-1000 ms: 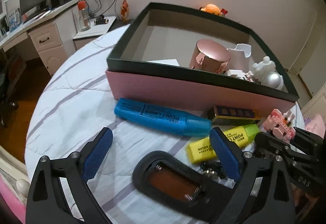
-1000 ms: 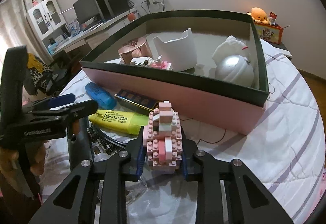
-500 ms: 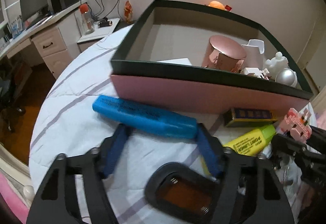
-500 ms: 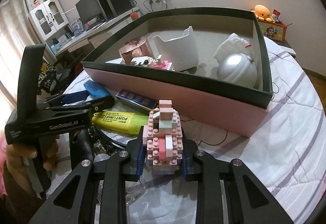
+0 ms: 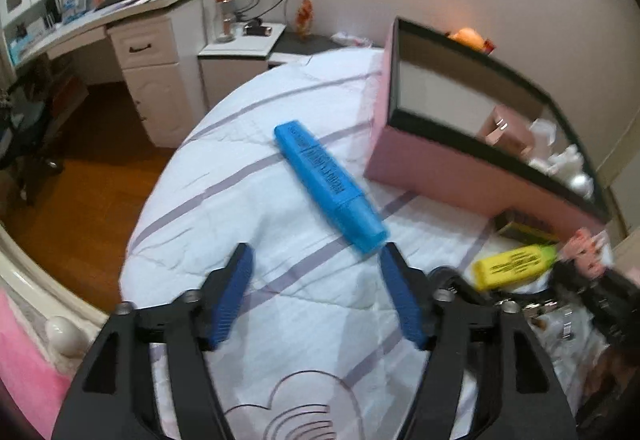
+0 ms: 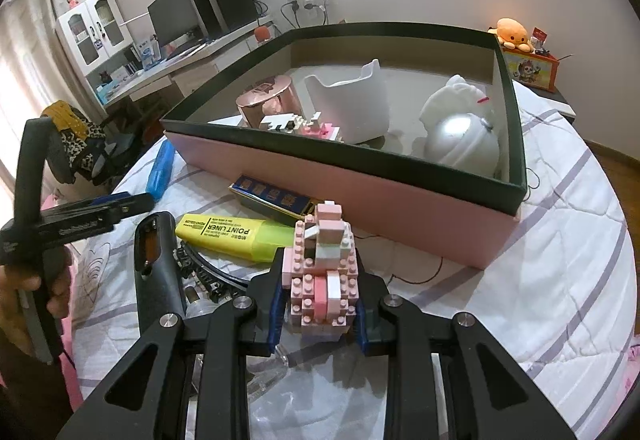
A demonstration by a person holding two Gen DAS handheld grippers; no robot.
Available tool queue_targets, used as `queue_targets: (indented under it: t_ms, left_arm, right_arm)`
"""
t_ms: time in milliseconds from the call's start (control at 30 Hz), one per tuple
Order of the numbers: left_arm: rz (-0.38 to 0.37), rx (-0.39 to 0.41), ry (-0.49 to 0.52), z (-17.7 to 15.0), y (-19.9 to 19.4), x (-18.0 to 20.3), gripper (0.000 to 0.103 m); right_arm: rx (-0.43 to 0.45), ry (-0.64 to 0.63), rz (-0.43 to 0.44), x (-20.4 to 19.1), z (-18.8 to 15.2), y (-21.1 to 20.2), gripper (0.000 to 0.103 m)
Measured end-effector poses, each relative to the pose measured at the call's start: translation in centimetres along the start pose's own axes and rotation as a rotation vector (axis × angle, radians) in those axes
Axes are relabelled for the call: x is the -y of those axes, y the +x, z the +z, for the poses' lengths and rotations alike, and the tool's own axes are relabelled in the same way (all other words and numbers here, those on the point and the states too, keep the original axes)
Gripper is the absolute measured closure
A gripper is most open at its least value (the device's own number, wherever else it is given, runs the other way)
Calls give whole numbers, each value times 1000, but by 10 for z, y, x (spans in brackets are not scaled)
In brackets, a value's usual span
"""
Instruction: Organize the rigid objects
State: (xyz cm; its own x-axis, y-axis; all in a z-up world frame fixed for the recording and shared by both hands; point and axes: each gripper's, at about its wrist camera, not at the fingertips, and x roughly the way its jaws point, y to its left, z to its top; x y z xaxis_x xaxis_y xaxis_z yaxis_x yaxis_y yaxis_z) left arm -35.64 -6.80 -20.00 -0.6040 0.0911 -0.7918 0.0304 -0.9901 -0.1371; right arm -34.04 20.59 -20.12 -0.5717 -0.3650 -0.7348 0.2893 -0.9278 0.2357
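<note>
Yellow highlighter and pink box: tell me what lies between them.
A dark blue and gold flat box lies between the yellow highlighter and the pink box, clearest in the right wrist view.

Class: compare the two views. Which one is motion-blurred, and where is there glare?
Left wrist view: smeared, most at the box and yellow highlighter. Right wrist view: sharp, with glare on the silver ball and fisheye bending of the box rim.

The right gripper (image 6: 316, 314), black with blue pads, clamps a pink and white toy-brick figure (image 6: 322, 272) above a round bed with a white, purple-striped quilt (image 6: 560, 280). Beyond it, a pink, dark-rimmed cardboard box (image 6: 400, 196) holds a rose-gold tin, a white cup and a silver ball. A yellow highlighter marker (image 6: 236, 236) lies before the box's near wall, near the bed's left edge.
</note>
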Motion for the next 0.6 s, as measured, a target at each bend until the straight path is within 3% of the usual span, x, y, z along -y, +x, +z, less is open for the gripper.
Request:
queue_targets:
  t_ms: [167, 233, 300, 367, 433, 600]
  left_arm:
    - [-7, -7, 12, 14, 23, 15, 23]
    - [49, -12, 41, 18, 35, 21, 25]
    - [90, 5, 73, 22, 40, 26, 31]
    - [97, 24, 81, 22, 39, 24, 58]
    - [77, 29, 82, 22, 36, 18, 74]
    - [10, 23, 88, 11, 24, 2, 76]
  right_arm:
    - [-1, -7, -3, -1, 0, 0, 75]
    - [-2, -3, 3, 0, 1, 0, 75]
    - [-3, -2, 5, 1, 1, 1, 75]
    - [-4, -3, 8, 2, 1, 1, 75]
    - [-4, -1, 11, 2, 2, 1, 75]
    - [2, -9, 1, 0, 2, 0, 76]
